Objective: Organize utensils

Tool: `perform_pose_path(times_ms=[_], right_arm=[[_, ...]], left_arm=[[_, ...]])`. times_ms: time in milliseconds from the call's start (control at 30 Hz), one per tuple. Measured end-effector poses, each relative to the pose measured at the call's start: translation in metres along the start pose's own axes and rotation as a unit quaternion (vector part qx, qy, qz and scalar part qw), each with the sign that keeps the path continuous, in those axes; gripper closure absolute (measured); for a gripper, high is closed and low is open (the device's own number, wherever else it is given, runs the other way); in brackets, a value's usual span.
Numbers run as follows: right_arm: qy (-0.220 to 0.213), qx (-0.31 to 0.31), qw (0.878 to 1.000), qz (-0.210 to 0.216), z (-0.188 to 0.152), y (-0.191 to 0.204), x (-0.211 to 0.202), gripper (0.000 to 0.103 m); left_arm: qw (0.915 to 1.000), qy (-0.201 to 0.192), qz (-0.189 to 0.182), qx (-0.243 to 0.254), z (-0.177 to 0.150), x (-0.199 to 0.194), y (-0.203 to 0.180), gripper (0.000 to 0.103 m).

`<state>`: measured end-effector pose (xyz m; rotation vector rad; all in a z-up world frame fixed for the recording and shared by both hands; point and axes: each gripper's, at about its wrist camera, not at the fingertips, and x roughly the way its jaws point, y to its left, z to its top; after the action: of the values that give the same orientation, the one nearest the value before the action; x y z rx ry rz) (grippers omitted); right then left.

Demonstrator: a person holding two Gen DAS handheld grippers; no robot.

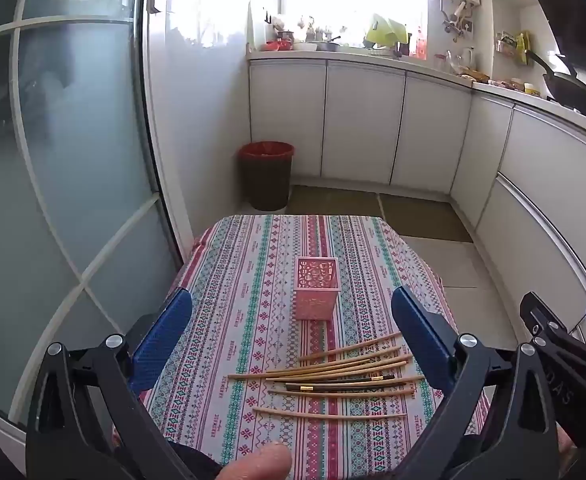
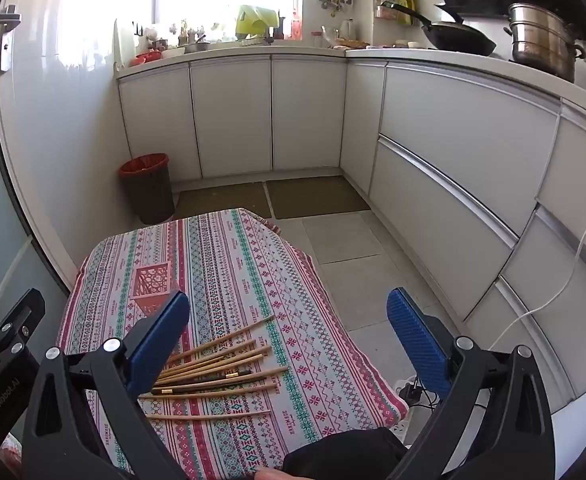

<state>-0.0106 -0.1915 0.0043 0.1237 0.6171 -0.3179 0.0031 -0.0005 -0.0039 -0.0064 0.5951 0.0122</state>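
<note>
We hold both blue-padded tongs, left (image 1: 292, 320) and right (image 2: 288, 320), wide apart and empty above the patterned-cloth desk (image 1: 253, 280); roughly ten wooden chopsticks (image 1: 333, 376) lie near, the pink perforated square holder (image 1: 316, 288) stands farther.

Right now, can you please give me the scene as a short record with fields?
surface: table with patterned cloth
utensils: chopsticks lying loose in a fan, most light wood, two dark
container: pink holder, upright, behind the chopsticks, apart from them
left tongs: open, holding nothing
right tongs: open, holding nothing
progress: no chopstick in the holder yet
</note>
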Motion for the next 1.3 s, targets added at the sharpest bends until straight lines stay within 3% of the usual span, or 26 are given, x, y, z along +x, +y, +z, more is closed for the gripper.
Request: perform_pose_path(times_ms=[1300], right_arm=[[0.009, -0.007, 1.000, 0.000, -0.0019, 0.0039, 0.0021, 0.007]], left_arm=[[0.9998, 0.016, 0.007, -0.007, -0.0042, 0.0079, 0.0008, 0.007]])
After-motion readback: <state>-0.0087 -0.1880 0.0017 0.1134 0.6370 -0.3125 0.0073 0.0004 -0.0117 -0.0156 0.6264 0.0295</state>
